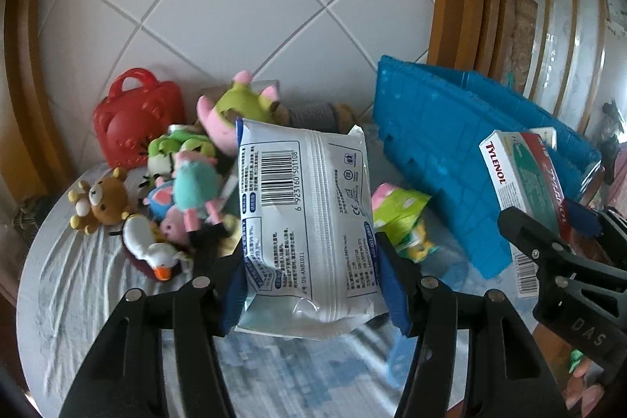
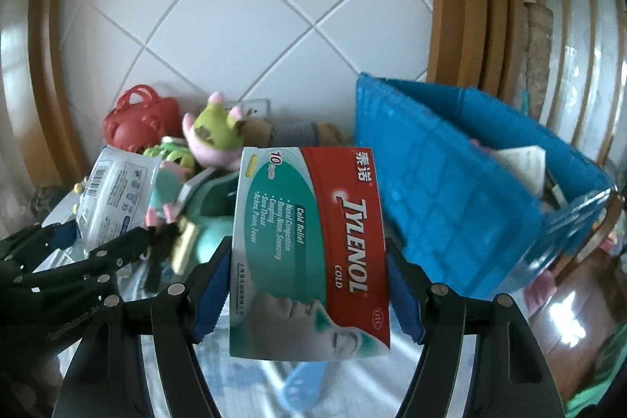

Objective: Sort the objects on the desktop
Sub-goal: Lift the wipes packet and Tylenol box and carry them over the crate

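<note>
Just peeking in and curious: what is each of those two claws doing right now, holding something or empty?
Left gripper: fingers closed on the white wipes pack, lifted off the table.
Right gripper: fingers closed on the Tylenol box, also held up.

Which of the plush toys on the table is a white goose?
The white goose with the orange beak, at the pile's near left edge, just below the brown bear.

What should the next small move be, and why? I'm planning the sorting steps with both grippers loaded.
Probably carry the right gripper onward over the blue basket and let go there. It is shut on the Tylenol box, held clear of the table, and the basket stands just to its right, already holding items. The left gripper is shut on the white wipes pack and can follow.
</note>
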`<state>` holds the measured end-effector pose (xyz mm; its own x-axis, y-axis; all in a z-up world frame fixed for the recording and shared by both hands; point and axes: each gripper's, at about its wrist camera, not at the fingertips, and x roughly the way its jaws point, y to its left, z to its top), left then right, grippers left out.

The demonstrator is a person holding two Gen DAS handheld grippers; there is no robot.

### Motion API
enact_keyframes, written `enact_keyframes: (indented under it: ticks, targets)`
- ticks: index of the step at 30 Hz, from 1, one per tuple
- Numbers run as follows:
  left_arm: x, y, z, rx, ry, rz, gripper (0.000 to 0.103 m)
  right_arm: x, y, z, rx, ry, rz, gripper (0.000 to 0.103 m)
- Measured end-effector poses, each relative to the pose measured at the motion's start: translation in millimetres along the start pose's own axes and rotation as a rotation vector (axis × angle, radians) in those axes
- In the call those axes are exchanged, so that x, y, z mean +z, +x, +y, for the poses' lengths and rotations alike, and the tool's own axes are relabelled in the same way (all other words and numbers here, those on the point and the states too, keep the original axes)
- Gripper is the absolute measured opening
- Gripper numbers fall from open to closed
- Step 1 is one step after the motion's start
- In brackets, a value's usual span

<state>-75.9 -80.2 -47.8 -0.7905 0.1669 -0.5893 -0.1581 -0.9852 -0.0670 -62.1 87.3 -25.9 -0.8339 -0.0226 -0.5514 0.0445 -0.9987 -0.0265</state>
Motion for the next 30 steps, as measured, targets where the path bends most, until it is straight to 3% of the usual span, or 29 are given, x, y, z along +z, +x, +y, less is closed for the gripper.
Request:
enact_keyframes:
  ticks: [6, 14, 23, 30]
  targets:
    - [19, 2, -62, 0.003, -0.024, -0.033, 0.058, 18, -9, -65, 0.008, -0.034, -0.041, 0.071]
    - [52, 12, -128, -0.024, 0.032, -0.069, 0.058, 40, -17, -135, 0.001, 0.021, -0.098, 0.071]
    - [89, 27, -200, -0.137, 0.110, -0.119, 0.058, 51, -32, -203, -0.120, 0.114, -0.165, 0.071]
    - [121, 44, -270, -0.164, 0.141, -0.152, 0.058, 70, -29, -275, -0.170, 0.137, -0.202, 0.071]
